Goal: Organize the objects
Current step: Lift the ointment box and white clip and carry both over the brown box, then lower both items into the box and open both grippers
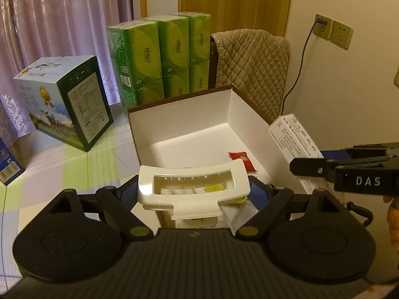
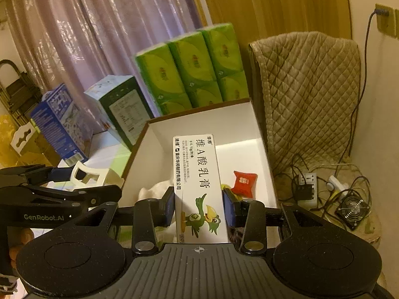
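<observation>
While our right gripper (image 2: 198,208) clamps a light, crushable ointment carton (image 2: 197,182) mid-length above the white box (image 2: 159,147), our left gripper (image 1: 193,194) pinches a rigid plastic handle piece (image 1: 193,185).

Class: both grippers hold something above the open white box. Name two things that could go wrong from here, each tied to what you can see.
1. The right gripper clamps only the lower end of the long ointment carton; it may pivot and miss the white box.
2. The left gripper, holding the white plastic handle piece, is close beside the right one; lowering both at once risks a collision, or crushing the red packet.
</observation>
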The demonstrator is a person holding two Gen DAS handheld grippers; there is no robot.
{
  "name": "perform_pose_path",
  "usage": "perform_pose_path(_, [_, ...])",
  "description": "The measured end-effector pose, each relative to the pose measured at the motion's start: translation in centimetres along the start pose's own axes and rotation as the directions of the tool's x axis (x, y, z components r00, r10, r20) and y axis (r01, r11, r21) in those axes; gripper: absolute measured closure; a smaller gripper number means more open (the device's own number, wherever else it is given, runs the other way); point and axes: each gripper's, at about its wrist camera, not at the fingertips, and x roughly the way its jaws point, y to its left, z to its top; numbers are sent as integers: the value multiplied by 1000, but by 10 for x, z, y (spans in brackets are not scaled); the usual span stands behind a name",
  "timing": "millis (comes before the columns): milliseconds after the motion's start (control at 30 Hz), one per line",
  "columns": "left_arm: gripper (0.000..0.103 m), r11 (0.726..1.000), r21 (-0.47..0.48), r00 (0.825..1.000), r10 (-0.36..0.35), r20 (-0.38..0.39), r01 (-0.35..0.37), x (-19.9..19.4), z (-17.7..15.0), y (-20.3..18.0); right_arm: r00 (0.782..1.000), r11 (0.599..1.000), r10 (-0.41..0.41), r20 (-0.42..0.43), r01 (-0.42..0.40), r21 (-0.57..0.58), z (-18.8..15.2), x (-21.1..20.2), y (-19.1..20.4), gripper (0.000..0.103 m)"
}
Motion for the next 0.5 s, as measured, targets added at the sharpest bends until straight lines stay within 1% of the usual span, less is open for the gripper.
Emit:
perform_pose_path(200, [17, 1000, -4, 999, 22, -40, -22, 47, 23, 2, 999, 1000, -21, -44, 22, 21, 19, 48, -13, 67])
perform_pose_path(300, [17, 999, 6, 997, 44, -56, -44, 71, 32, 5, 997, 999, -40, -60, 41, 10, 27, 73, -18, 67])
perform_pose_path(500, [17, 997, 37, 993, 64, -97, -61, 113, 45, 13, 992, 998, -69, -103, 68, -14, 38, 116, -26, 66])
